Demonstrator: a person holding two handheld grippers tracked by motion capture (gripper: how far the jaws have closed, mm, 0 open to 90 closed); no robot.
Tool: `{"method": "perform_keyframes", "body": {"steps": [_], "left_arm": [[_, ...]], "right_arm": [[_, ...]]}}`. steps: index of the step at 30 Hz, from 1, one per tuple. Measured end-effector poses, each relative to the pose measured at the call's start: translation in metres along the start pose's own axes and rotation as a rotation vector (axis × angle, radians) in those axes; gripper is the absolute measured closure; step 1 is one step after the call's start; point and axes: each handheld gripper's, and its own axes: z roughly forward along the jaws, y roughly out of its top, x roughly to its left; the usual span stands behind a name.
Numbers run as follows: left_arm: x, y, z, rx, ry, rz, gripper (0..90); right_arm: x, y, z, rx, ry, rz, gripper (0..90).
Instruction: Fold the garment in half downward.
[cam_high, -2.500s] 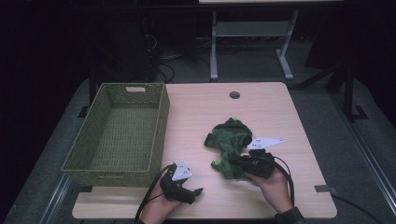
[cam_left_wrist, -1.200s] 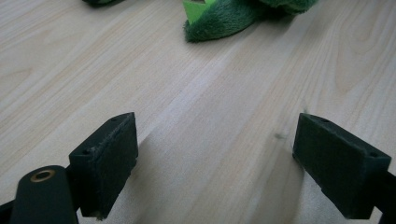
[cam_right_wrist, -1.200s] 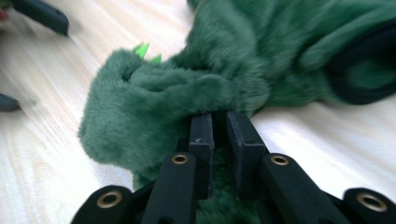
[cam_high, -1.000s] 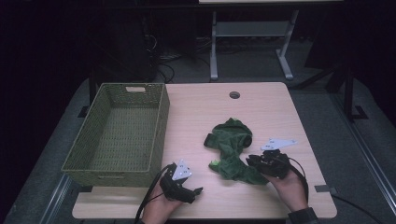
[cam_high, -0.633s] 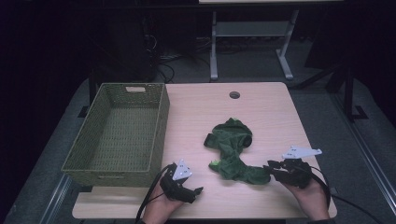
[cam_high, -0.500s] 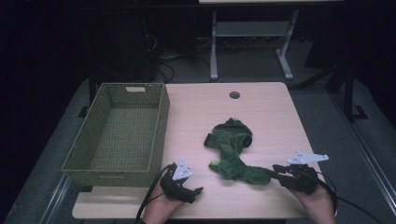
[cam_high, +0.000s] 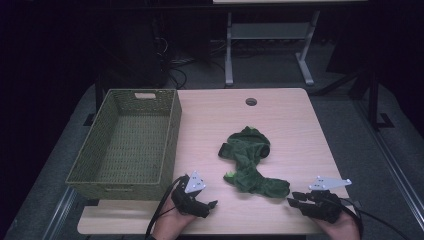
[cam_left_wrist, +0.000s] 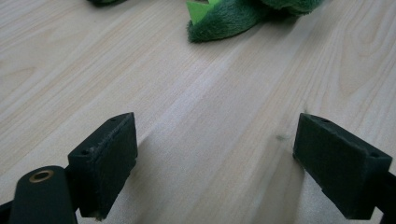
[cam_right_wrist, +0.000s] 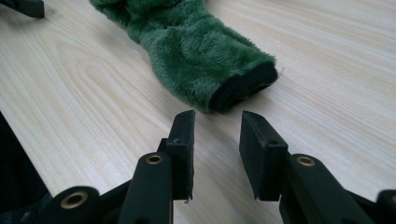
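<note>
You are getting the high view looking forward and down on the whole table (cam_high: 290, 120); both gripper views are skimming close over it, sharing the green plush (cam_high: 250, 165).

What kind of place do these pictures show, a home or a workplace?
Most likely a workplace, such as a lab or test room. A plain wooden table with a cable hole stands on grey carpet, cables lie on the floor behind it, and a metal-framed bench stands in the dark background.

plush toy (cam_high: 248, 165): dark green (black cuff) | basket (cam_high: 102, 160): olive woven | table (cam_high: 295, 125): pale woodgrain
</note>
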Motion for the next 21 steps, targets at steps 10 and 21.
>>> {"method": "perform_keyframes", "body": {"steps": [10, 21], "left_arm": [[0.000, 0.000, 0.000, 0.001, -0.001, 0.004, 13.0], [0.000, 0.000, 0.000, 0.000, -0.002, 0.004, 13.0]], "right_arm": [[-0.006, 0.006, 0.013, -0.007, 0.050, 0.034, 67.0], [-0.008, 0.009, 0.006, -0.060, 0.071, -0.001, 86.7]]}}
